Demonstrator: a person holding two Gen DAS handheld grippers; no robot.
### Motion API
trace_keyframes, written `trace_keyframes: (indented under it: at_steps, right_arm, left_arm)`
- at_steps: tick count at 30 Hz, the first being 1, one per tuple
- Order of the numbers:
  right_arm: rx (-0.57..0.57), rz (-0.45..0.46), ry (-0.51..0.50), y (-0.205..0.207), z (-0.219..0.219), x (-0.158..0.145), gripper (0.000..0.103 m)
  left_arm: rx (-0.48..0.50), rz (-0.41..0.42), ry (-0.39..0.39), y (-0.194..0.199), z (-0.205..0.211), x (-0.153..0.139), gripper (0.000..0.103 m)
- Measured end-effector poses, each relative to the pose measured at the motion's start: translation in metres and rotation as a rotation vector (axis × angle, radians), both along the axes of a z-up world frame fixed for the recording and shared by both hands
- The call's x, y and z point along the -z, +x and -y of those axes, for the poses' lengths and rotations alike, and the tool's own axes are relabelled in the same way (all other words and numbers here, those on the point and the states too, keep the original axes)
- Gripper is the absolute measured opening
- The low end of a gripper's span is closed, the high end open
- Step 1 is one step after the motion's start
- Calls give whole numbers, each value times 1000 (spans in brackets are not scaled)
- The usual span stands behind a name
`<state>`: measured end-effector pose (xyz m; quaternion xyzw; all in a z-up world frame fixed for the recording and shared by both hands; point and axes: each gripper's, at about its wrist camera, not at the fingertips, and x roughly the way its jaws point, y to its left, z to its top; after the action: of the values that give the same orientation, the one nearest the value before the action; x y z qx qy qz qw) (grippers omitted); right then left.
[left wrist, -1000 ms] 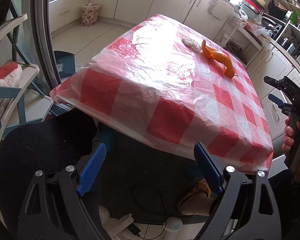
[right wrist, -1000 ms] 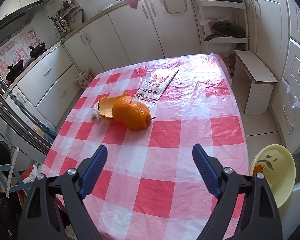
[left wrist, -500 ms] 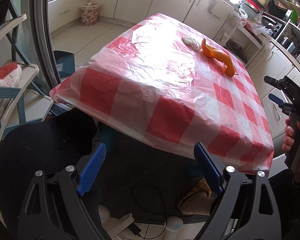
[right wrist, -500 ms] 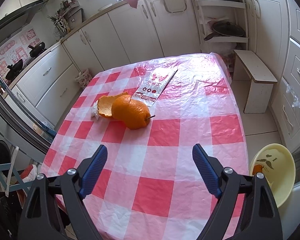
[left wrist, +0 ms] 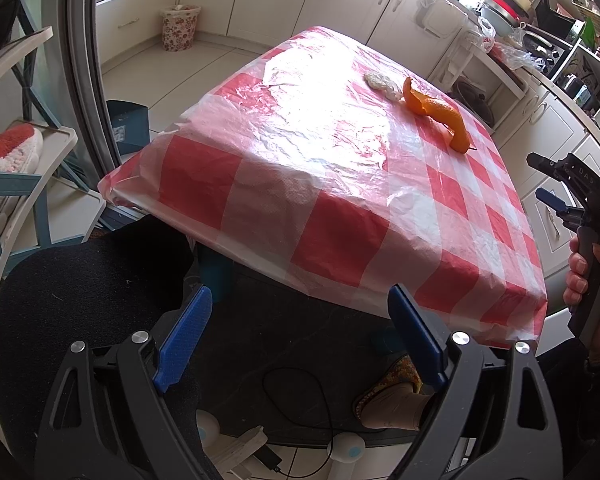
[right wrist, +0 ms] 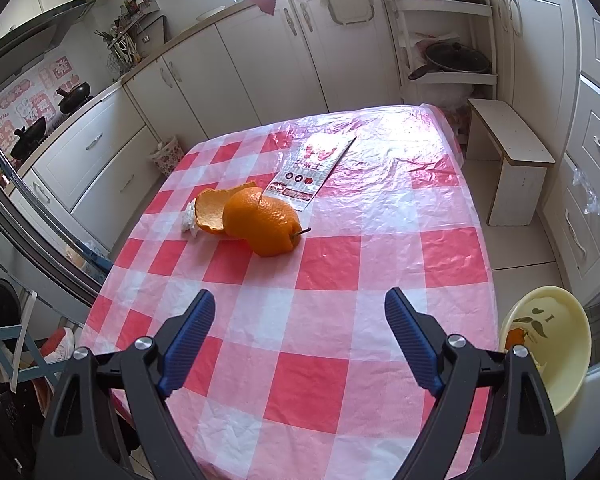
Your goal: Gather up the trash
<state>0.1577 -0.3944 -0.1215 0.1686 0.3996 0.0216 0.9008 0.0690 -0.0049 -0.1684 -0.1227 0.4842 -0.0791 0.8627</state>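
Left wrist view
Left tongs [left wrist: 296, 336]: jaws wide apart, nothing between them, held off the near edge of the tabletop [left wrist: 284, 184] and aimed down at the dark floor under it.
Orange peel [left wrist: 436, 114]: far ahead and to the right of the left tongs, on the far part of the red-and-white checked cover.
Crumpled white wad [left wrist: 382, 85]: just left of the peel, touching or nearly touching it; which one cannot be told.
Right tongs [left wrist: 556, 184]: at the right edge, off the right side of the tabletop, jaws apart, gripped by a hand [left wrist: 592, 276].
Slippered foot [left wrist: 392, 400]: below the left tongs, on the floor.

Right wrist view
Right tongs [right wrist: 300, 338]: jaws spread wide and empty, over the near part of the tabletop [right wrist: 380, 240].
Orange peel [right wrist: 256, 216]: ahead and a little left of the tongs, well apart from them, lying on the cover.
Crumpled white wad [right wrist: 189, 222]: against the left side of the peel.
Printed flat packet [right wrist: 314, 168]: beyond the peel, its near end just beside it.
Yellow bowl [right wrist: 556, 332]: right of the tongs, off the tabletop edge, a bit of orange inside.
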Motion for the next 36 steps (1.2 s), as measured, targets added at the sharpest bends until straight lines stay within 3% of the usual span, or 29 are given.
trace_keyframes:
  at_steps: [36]
  right_arm:
    - [-1,-1,-2,-1,-2,1,83]
  left_arm:
    - [4,-3,-11,0,-1,2,86]
